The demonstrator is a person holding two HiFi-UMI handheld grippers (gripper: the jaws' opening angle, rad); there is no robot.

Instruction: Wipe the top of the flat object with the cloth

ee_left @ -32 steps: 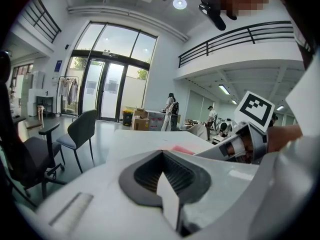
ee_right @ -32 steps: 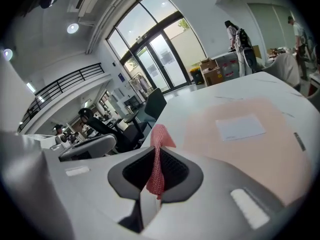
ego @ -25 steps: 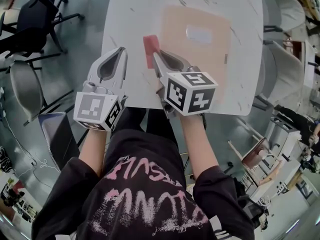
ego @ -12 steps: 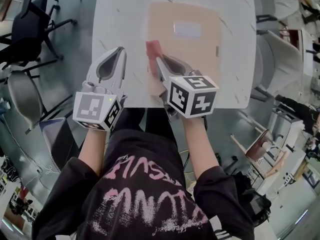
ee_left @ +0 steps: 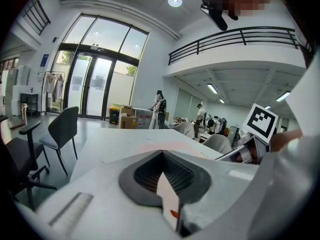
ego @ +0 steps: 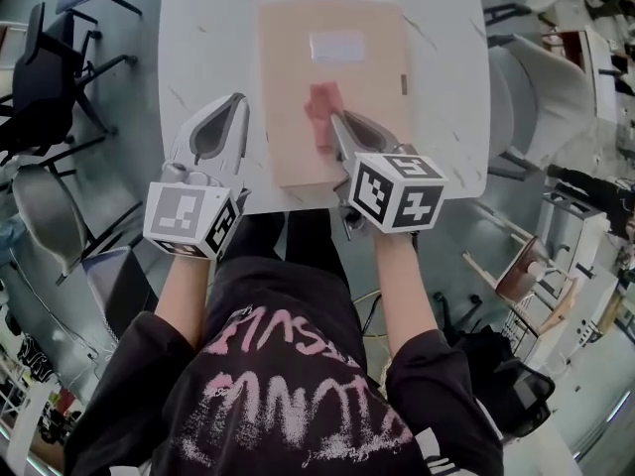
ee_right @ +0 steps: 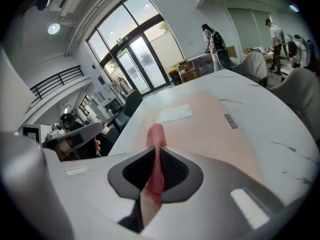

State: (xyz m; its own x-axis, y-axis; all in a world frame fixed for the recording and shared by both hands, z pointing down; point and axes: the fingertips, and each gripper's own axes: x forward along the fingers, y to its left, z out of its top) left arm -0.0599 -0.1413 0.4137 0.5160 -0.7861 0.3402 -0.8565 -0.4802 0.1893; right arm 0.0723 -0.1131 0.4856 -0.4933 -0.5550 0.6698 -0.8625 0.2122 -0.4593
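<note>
Nearest the person, the left gripper (ego: 234, 104) is being held over the near left part of the white marbled table (ego: 203, 38). Its jaws are closed together on nothing, just beside the left edge of the pale tan flat rectangular board (ego: 293, 67). To its right, the right gripper (ego: 337, 119) is being clamped narrowly on a red mesh-textured cloth (ego: 321, 114), and the cloth's free end is being laid on the board's top, near the middle and slightly toward the person. The wiping step is judged to be under way, with the near half being covered. Farther off, a white rectangular label (ego: 337, 46) is lying on the board's far half, which is judged to be awaiting the cloth. The next move is thought to call for steady downward pressure while the cloth is being drawn away toward that label. Since the board is lying loose on a smooth table, steadying by the empty gripper may be needed.
</note>
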